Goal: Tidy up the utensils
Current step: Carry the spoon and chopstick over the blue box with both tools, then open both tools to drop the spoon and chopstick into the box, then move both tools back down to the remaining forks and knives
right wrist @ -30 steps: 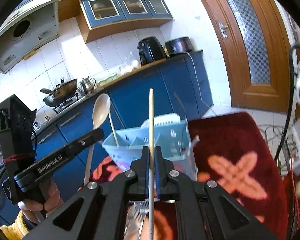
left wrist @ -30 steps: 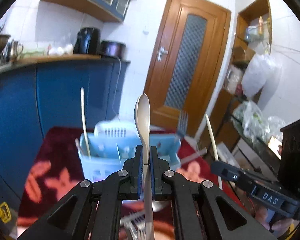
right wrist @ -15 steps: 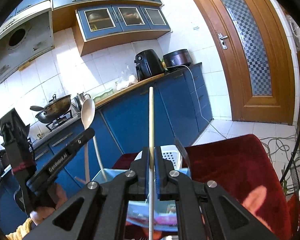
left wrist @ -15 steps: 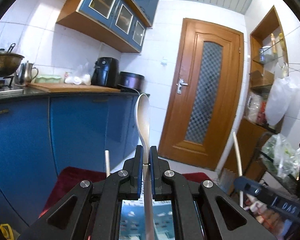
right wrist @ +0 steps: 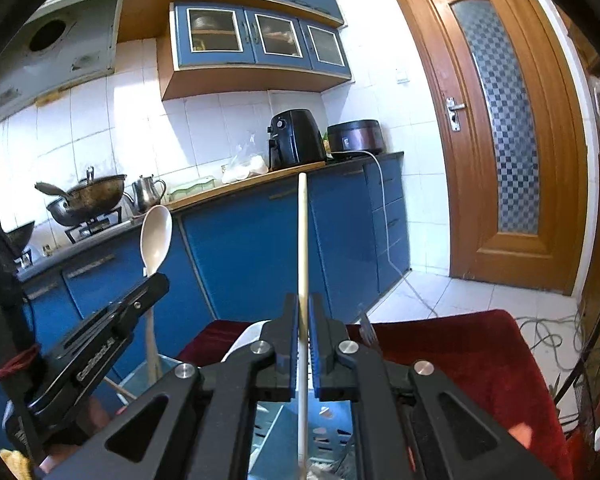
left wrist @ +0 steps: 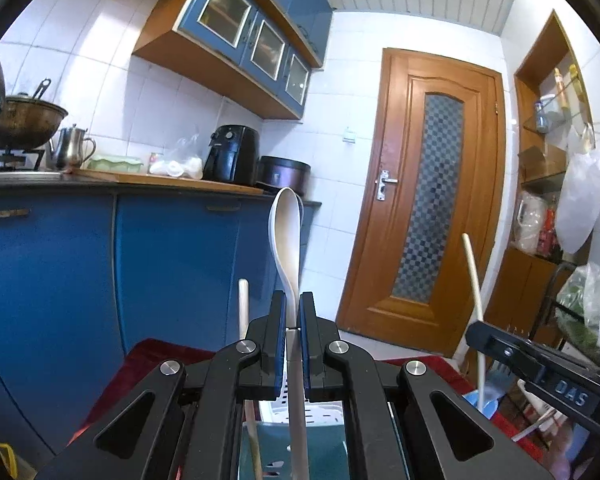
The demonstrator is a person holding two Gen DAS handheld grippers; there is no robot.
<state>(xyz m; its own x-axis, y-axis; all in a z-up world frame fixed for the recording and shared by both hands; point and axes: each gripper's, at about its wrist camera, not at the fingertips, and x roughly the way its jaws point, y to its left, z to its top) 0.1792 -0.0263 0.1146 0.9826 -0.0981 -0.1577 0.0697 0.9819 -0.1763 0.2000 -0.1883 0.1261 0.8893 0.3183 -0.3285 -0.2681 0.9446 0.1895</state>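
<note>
My left gripper (left wrist: 293,312) is shut on a cream plastic spoon (left wrist: 286,236), held upright with its bowl up. My right gripper (right wrist: 303,316) is shut on a pale wooden chopstick (right wrist: 302,236), also upright. Both stand over a light-blue utensil caddy (left wrist: 328,452), seen between the fingers in the right wrist view (right wrist: 268,432) too. Another chopstick (left wrist: 243,308) stands in the caddy at the left. The left gripper with the spoon (right wrist: 155,240) shows at the left of the right wrist view; the right gripper's chopstick (left wrist: 473,292) shows at the right of the left wrist view.
The caddy sits on a dark red patterned cloth (right wrist: 460,352). Blue kitchen cabinets (left wrist: 148,272) with a worktop, air fryer (left wrist: 231,154) and wok (left wrist: 16,122) stand behind. A wooden door (left wrist: 432,216) is at the right. Cables (right wrist: 552,332) lie on the floor.
Both grippers have tilted upward, so the caddy has dropped from mid-frame to the bottom edge. Each still holds its utensil upright.
</note>
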